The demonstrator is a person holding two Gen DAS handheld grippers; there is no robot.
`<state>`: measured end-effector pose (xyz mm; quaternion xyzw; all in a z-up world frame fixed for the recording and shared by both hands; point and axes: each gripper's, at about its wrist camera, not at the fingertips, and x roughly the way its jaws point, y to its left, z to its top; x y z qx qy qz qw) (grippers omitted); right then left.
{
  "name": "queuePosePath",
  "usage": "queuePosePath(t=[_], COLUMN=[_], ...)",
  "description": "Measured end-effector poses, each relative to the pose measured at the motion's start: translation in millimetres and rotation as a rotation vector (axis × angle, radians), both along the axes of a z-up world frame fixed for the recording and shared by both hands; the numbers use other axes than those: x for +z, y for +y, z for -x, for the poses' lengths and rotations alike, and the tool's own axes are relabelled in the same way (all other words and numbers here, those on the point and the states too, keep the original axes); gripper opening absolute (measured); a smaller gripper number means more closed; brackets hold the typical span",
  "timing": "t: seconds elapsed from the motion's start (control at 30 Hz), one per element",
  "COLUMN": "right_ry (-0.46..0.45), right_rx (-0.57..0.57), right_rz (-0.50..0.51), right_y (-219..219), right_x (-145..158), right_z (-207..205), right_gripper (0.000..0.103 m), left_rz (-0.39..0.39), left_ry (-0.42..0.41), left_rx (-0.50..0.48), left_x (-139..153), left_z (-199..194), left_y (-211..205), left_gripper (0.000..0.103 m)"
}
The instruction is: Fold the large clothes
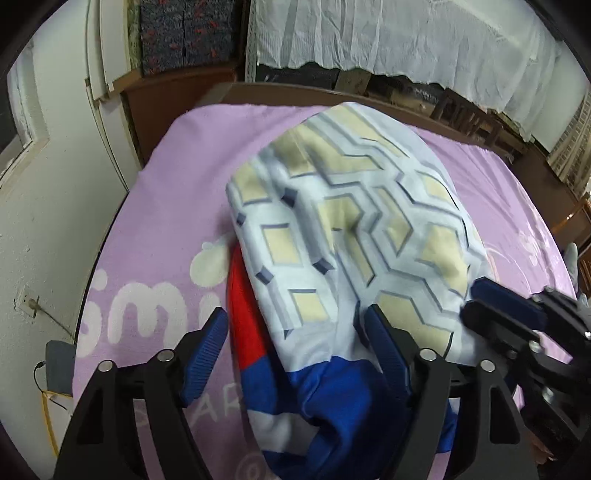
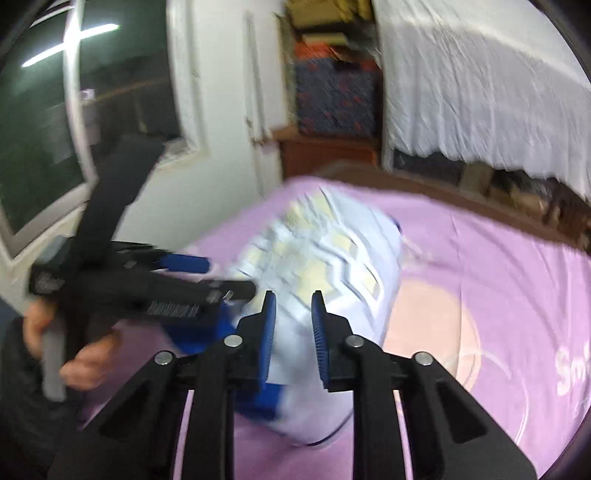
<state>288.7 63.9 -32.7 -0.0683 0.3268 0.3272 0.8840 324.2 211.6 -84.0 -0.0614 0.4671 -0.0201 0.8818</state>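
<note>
A folded cloth (image 1: 354, 236), pale blue with yellow chevrons and a red and blue underside, lies bunched on the lilac bed sheet (image 1: 155, 229). My left gripper (image 1: 295, 350) stands wide open over the cloth's near edge. The fabric passes between its blue pads, and neither pad presses on it. My right gripper (image 2: 293, 325) is nearly shut, and pale cloth (image 2: 332, 258) fills the narrow gap between its pads. In the left wrist view the right gripper (image 1: 487, 306) sits at the cloth's right edge. The left gripper (image 2: 218, 280) shows blurred in the right wrist view, held by a hand (image 2: 85, 354).
The bed has a brown wooden frame (image 1: 295, 92) at the far end. A white wall (image 1: 55, 221) and a dark window (image 2: 44, 147) run close along the left. White draped fabric (image 1: 406, 33) hangs beyond the bed. Bare sheet (image 2: 498, 288) lies to the right.
</note>
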Motion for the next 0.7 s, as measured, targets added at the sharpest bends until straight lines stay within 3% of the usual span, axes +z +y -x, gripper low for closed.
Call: queuePosePath(t=[0.07,0.2,0.37,0.47,0.53,0.7], right_ry=[0.057,0.118,0.084,0.091,0.080,0.078], right_rx=[-0.010,-0.007,-0.010,-0.020,-0.045,-0.087], right_rz=[-0.015,-0.062,-0.051,-0.095,-0.114,-0.165], right_y=[-6,-16,-17,-27,-40,-66], right_x=[-22,-27,-27,-24,-16,-4], right_z=[-15,-26,-22,-7,1,15], right_gripper=[0.017,0.017,0.017,0.025,0.044,0.051], left_rz=[0.007,-0.009,-0.049,-0.072,-0.068,-0.092], left_ry=[0.001,-0.015,-0.071,-0.135,-0.188,-0.282], left_rx=[0.003,0.012,0.048,0.049,0.054,0.104], left_x=[0,-1,7,17,25,35], left_z=[0,1,16,32,49,85], left_y=[-1,-4,-13,-28,-37,-60], left_gripper=[0.079,0.079,0.077,0.077,0.080,0.088])
